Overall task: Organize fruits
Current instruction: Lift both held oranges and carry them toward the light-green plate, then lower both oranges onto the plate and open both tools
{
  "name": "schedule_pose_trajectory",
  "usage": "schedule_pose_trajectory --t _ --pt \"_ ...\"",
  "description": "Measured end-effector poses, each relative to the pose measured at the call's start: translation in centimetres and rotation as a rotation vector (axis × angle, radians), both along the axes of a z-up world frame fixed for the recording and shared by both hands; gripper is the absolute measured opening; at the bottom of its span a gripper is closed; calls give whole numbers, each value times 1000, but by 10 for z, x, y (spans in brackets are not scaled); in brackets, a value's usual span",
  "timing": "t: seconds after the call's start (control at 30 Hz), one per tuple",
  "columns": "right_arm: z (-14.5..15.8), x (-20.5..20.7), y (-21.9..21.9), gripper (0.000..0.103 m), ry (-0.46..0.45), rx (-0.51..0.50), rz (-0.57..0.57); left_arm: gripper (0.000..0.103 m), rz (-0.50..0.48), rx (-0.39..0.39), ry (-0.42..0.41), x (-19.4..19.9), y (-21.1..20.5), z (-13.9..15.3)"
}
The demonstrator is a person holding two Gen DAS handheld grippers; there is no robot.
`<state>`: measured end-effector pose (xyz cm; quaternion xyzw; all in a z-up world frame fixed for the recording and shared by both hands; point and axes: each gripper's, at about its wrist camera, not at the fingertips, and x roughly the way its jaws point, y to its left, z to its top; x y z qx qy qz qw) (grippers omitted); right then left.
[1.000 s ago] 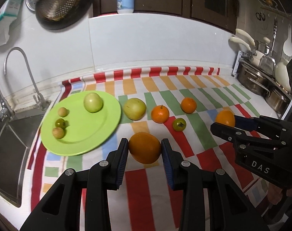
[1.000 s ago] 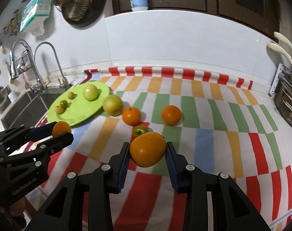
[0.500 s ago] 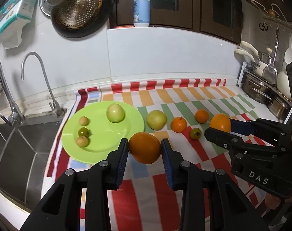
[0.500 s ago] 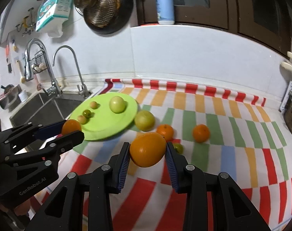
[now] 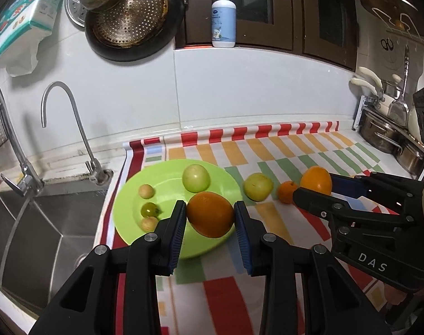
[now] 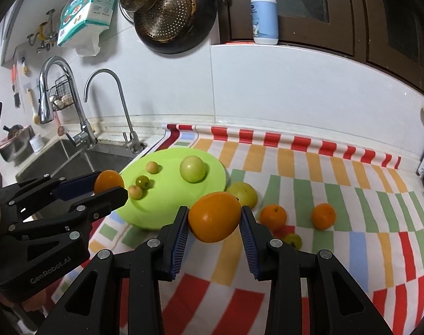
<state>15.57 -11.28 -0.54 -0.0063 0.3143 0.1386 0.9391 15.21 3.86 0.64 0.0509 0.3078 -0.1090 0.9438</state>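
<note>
Striped cloth (image 5: 281,150), right claw (image 5: 313,192) marked "DAS", left claw (image 6: 111,188) "GenRobot.AI"

A kitchen counter (image 6: 295,131) fills the middle of the frame, covered by a cloth (image 6: 351,195) checked in red, orange, green and blue on white. At centre left on the cloth lies a lime-green plate (image 6: 167,212). Just right of the plate sits a pale green fruit (image 6: 246,192). Further right lie two small oranges (image 6: 273,217) (image 6: 323,215), well apart, and a small green fruit (image 6: 293,240) below them.
</note>
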Motion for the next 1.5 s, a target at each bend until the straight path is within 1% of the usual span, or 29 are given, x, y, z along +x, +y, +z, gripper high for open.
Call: schedule_pose_trajectory --t 0.27,0.43,0.7,0.87,1.07,1.23,1.3,1.37,1.43,1.5 --pt "-4 24 30 38 -2 -2 7 35 -4 13 10 26 25 -8" --pt "-13 43 47 38 28 -6 19 35 -6 28 24 45 40 -17" --pt "-28 76 71 38 61 -46 36 35 -11 46 44 80 59 -36" --pt "-41 97 80 38 88 -59 39 35 -14 52 62 103 64 -49" --pt "-53 119 85 38 115 -68 41 35 -48 58 77 127 62 -59" --pt "-59 131 85 38 128 -64 40 36 -57 64 99 135 58 -65" --pt "-60 133 84 38 134 -58 37 40 -48 70 93 135 59 -65" --pt "-59 133 82 39 131 -57 34 42 -37 72 83 132 60 -63" --pt "-58 131 80 42 128 -51 29 44 -30 74 76 128 61 -60" --pt "-56 129 79 42 128 -46 26 45 -23 73 67 123 61 -55"
